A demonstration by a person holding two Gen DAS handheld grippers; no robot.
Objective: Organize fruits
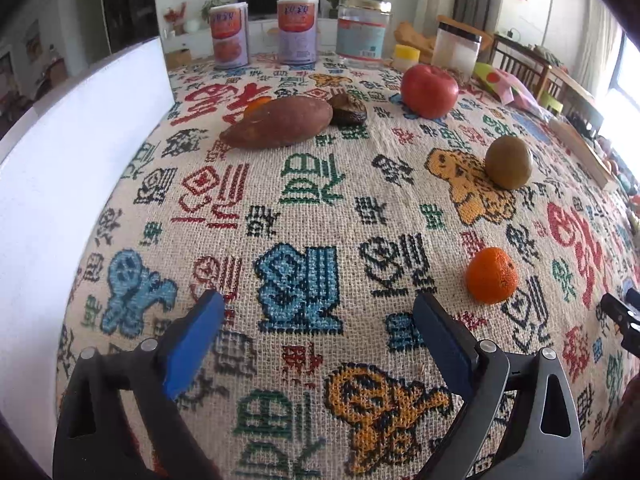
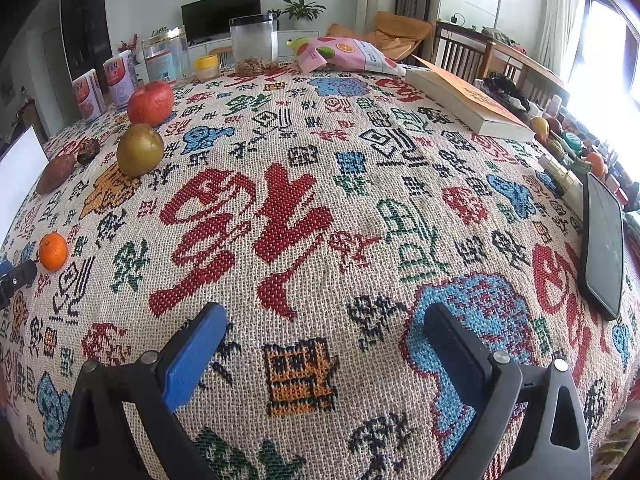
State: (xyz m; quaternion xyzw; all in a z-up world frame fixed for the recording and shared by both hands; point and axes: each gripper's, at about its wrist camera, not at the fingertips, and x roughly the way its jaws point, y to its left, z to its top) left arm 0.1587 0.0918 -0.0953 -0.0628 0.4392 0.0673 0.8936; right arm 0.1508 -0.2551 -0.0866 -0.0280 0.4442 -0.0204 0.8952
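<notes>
A mandarin [image 1: 491,275] lies on the patterned tablecloth, just right of my left gripper [image 1: 320,304], which is open and empty. A brownish-green pear [image 1: 509,162] sits farther back, a red apple [image 1: 429,90] behind it. A sweet potato [image 1: 276,122] lies at centre back, with a second mandarin [image 1: 256,105] and a dark mushroom [image 1: 347,109] beside it. My right gripper [image 2: 324,316] is open and empty over the cloth; the mandarin [image 2: 53,251], pear [image 2: 140,151], apple [image 2: 150,103] and sweet potato [image 2: 55,173] show at its far left.
A white board [image 1: 80,168] stands along the table's left edge. Cans [image 1: 229,37], jars [image 1: 363,32] and a yellow lid [image 1: 406,57] line the back. A book [image 2: 468,101], a snack bag [image 2: 348,55], a phone [image 2: 603,240] and small bottles [image 2: 560,176] occupy the right side.
</notes>
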